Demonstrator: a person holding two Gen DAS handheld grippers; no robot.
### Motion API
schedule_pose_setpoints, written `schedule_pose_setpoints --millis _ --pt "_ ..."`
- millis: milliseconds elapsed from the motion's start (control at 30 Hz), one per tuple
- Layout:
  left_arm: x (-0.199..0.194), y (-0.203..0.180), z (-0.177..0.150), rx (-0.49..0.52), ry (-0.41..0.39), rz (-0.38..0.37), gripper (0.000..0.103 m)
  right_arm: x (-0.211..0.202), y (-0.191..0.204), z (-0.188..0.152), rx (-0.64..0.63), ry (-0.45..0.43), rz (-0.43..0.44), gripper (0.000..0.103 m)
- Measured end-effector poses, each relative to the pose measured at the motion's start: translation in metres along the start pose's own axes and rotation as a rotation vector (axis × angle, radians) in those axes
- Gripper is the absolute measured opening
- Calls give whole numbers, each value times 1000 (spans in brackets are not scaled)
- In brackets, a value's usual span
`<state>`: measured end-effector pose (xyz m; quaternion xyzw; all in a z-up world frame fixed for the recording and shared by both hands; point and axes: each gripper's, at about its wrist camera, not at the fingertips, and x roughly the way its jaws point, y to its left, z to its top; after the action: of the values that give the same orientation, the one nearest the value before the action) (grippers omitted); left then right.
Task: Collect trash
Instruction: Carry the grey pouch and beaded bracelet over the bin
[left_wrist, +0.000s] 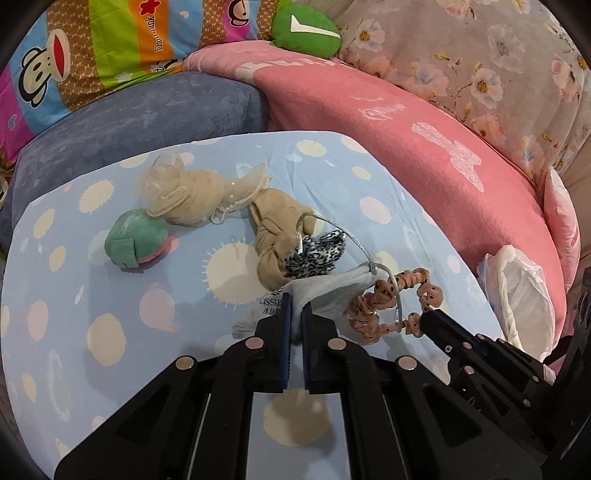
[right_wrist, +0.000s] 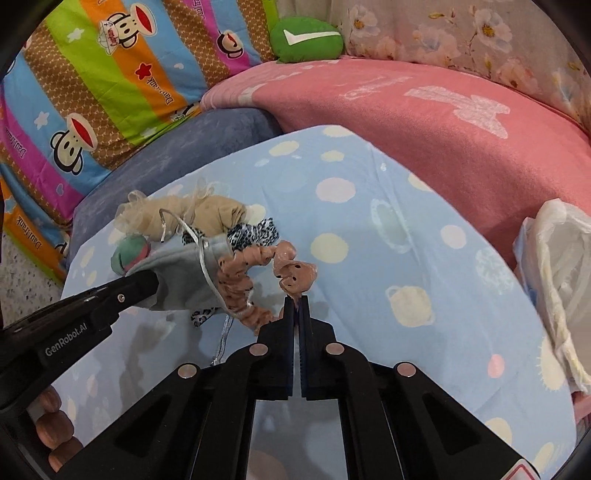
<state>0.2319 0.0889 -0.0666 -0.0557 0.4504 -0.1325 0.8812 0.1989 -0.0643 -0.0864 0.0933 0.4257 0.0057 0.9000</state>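
Note:
My left gripper (left_wrist: 296, 306) is shut on a grey drawstring pouch (left_wrist: 332, 286), held just above the blue dotted table. The pouch's silver cord (left_wrist: 328, 223) loops out of it. My right gripper (right_wrist: 296, 301) is shut on a pink dotted scrunchie (right_wrist: 295, 275), right beside the pouch (right_wrist: 181, 273); it also shows in the left wrist view (left_wrist: 388, 299). A leopard-print scrap (left_wrist: 317, 254) and knotted beige stockings (left_wrist: 269, 236) lie behind the pouch. A green and pink plush ball (left_wrist: 135, 243) lies at the left.
The blue dotted tablecloth (left_wrist: 110, 332) covers the table. A white plastic bag (right_wrist: 557, 280) sits at its right edge against the pink sofa cover (left_wrist: 369, 122). A grey cushion (left_wrist: 129, 125), a striped monkey-print blanket (right_wrist: 92, 92) and a green plush (left_wrist: 306, 31) lie behind.

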Motion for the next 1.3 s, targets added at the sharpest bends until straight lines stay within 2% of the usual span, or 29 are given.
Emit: schedule_pose_setpoints --millis 267,633,867,1300 --pt "-27 -52 6 72 -44 -28 4 -66 -30 18 19 -121 -39 2" --pt "-57 -135 17 157 -96 -87 4 -148 -99 30 88 -265 -116 2" --pt "-63 -192 17 223 -112 -123 4 -177 -152 24 139 -299 -179 2" --pt "-45 -299 8 337 -84 -191 4 -202 -248 3 255 -313 -272 2"
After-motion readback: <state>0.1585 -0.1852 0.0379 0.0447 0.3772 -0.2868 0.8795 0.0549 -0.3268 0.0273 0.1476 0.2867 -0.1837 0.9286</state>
